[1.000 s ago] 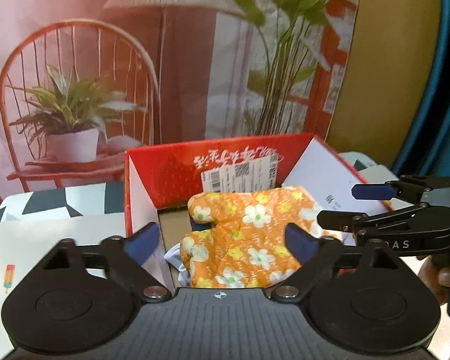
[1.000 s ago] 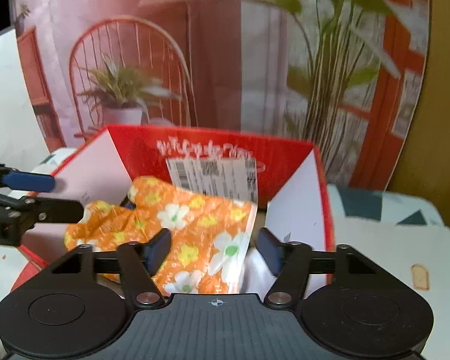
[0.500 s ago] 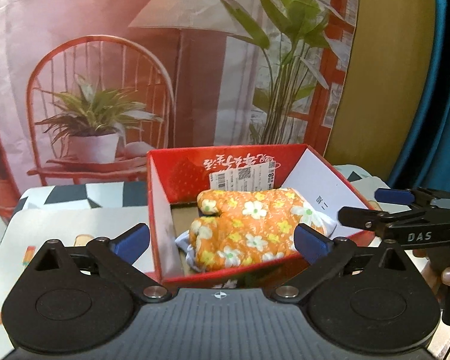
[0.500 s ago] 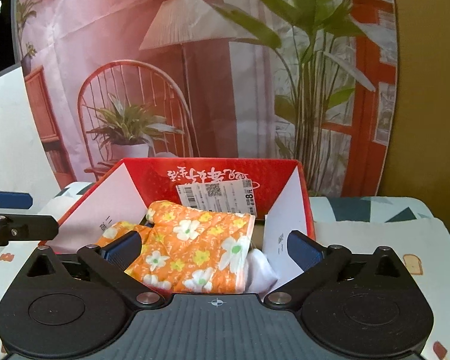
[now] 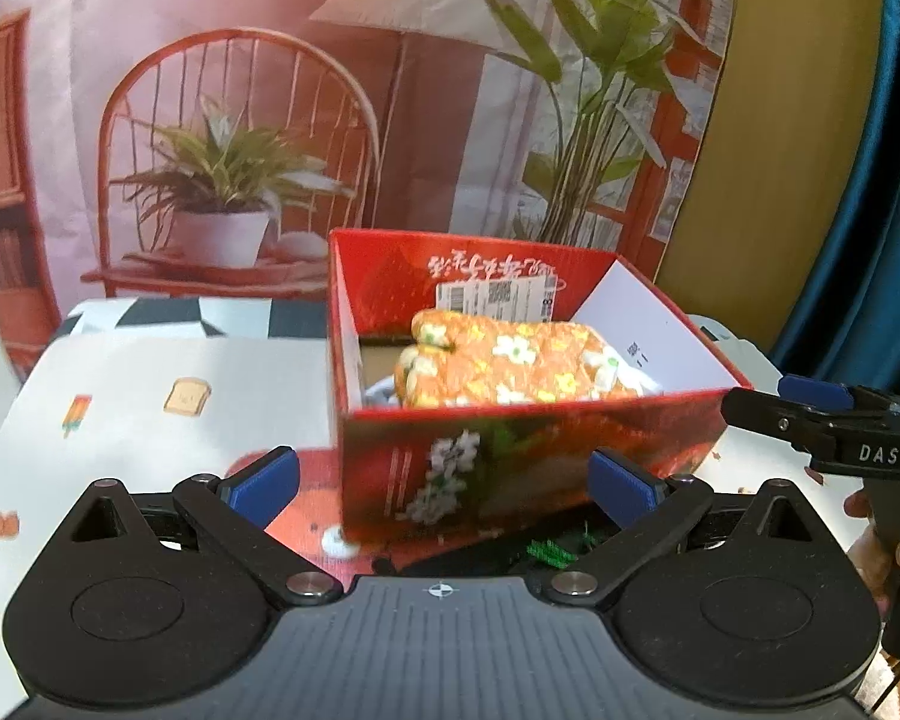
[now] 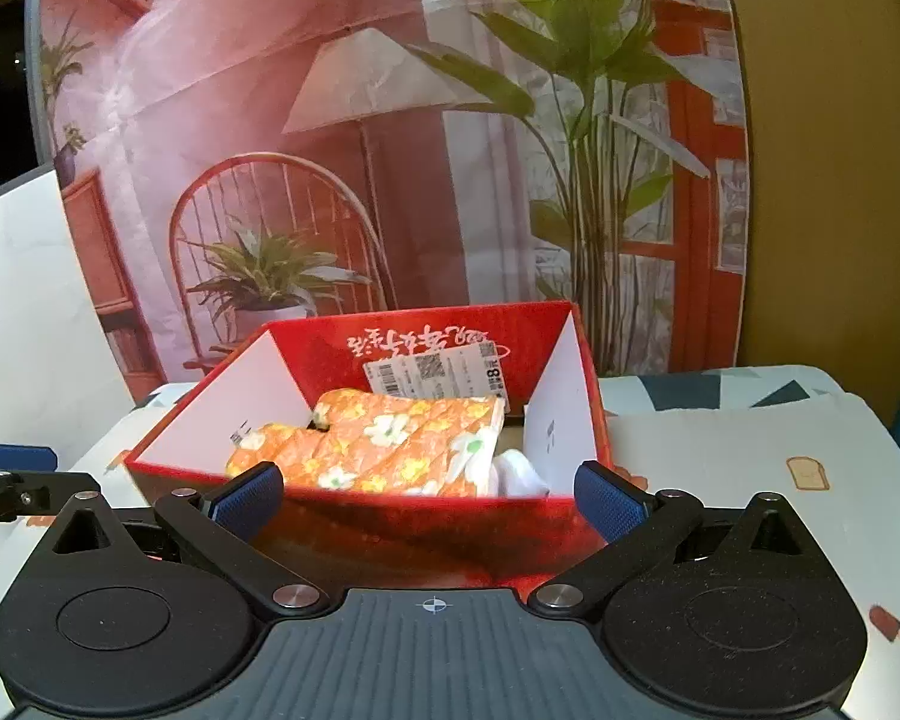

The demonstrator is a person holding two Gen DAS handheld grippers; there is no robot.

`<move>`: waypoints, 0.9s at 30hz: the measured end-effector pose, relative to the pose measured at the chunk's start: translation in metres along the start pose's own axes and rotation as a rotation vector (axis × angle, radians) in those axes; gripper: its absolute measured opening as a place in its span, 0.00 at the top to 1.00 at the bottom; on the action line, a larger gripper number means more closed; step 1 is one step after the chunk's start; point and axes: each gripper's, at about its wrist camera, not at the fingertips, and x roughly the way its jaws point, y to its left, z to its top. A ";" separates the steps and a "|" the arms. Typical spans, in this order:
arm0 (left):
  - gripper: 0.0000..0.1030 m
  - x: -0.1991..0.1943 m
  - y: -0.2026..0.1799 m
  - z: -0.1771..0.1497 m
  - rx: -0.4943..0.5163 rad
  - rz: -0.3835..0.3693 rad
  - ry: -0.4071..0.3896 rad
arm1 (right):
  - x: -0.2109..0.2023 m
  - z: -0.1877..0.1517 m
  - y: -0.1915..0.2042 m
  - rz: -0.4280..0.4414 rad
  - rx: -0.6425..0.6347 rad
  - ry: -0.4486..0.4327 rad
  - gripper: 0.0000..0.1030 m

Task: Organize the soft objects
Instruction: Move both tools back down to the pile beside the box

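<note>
An orange oven mitt with white and yellow flowers [image 5: 510, 366] lies inside an open red cardboard box [image 5: 510, 456] on the table. It also shows in the right wrist view [image 6: 384, 444], lying over something white [image 6: 519, 474] in the box [image 6: 426, 528]. My left gripper [image 5: 441, 483] is open and empty, in front of the box's near wall. My right gripper [image 6: 429, 495] is open and empty, also in front of the box. The right gripper's fingers [image 5: 810, 402] show at the right edge of the left wrist view.
The table has a white cloth with small food prints [image 5: 150, 414]. A printed backdrop of a chair, potted plant and lamp [image 6: 330, 180] stands behind the box. A red item with green parts [image 5: 546, 549] lies under the box's front edge.
Both grippers have drawn back from over the box and opened wider. The mitt stays in the box, and the box's front wall has come into view.
</note>
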 end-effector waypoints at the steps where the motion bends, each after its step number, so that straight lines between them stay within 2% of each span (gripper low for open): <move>1: 0.00 -0.001 0.001 -0.004 -0.007 0.002 0.002 | -0.003 -0.004 0.002 0.000 -0.007 -0.002 0.00; 14: 0.00 -0.012 0.006 -0.047 -0.051 0.028 0.032 | -0.024 -0.052 0.019 -0.003 -0.073 0.013 0.01; 20: 0.00 -0.016 0.010 -0.062 -0.083 0.020 0.052 | -0.027 -0.072 0.019 -0.001 -0.060 0.045 0.01; 27: 0.02 -0.012 0.005 -0.071 -0.080 -0.004 0.079 | -0.025 -0.085 0.029 0.020 -0.074 0.083 0.06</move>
